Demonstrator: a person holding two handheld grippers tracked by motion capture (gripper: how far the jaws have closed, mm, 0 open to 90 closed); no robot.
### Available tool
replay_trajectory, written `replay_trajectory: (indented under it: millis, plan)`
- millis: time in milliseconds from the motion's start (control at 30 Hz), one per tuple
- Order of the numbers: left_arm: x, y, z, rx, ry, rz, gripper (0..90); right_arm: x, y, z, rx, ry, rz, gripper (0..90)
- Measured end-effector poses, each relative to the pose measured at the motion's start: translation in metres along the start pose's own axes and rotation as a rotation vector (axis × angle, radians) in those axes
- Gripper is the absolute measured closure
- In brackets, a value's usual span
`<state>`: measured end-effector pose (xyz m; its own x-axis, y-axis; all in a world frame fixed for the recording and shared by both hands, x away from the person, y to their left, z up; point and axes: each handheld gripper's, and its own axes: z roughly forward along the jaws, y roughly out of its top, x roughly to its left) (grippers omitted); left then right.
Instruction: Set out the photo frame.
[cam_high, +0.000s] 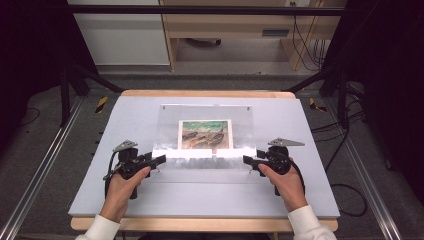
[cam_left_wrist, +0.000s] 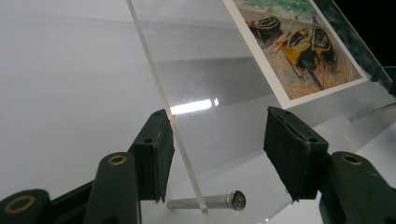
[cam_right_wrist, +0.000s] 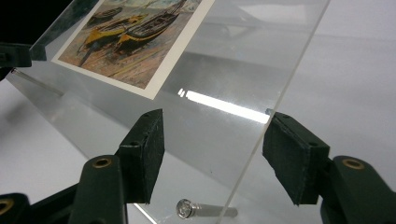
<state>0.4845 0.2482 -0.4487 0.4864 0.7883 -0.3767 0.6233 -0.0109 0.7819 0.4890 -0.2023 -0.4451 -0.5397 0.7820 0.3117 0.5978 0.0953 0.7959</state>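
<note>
High view showed you seated at the near edge of the worktop (cam_high: 125, 200), a pale board on a wooden table, with one gripper in each hand. A clear acrylic frame (cam_high: 170, 125) lay in the middle of the worktop, closer to its far edge, with a print of beached boats (cam_high: 205, 134) held inside it.

Your left gripper (cam_high: 161, 159) sat at the frame's near left corner and your right gripper (cam_high: 246, 159) at its near right corner, both pointing inward toward each other.

Left gripper view had the upper acrylic sheet (cam_left_wrist: 210, 70) tilted up, its edge running between your jaws just beside one pad, the other pad well clear of it; the jaws stood apart and pressed on nothing. A metal standoff pin (cam_left_wrist: 210, 201) lay below that edge.

Right gripper view showed the same on the other side: the sheet's edge (cam_right_wrist: 261, 140) passed between your spread jaws, near one pad, with no grip on it. Another metal pin (cam_right_wrist: 201, 209) sat beneath.
</note>
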Motion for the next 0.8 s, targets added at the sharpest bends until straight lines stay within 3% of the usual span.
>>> replay_trajectory:
  millis: [267, 800]
  plan:
    - [-0.0033, -0.0041, -0.0059, -0.001, 0.007, 0.023, 45.2, 0.0034, -0.0028, -0.0049, -0.010, -0.010, -0.029, 42.8]
    - [-0.0070, -0.0073, -0.0096, 0.002, 0.015, 0.048, 46.0, 0.0065, -0.0065, -0.0093, -0.023, -0.019, -0.033, 46.0]
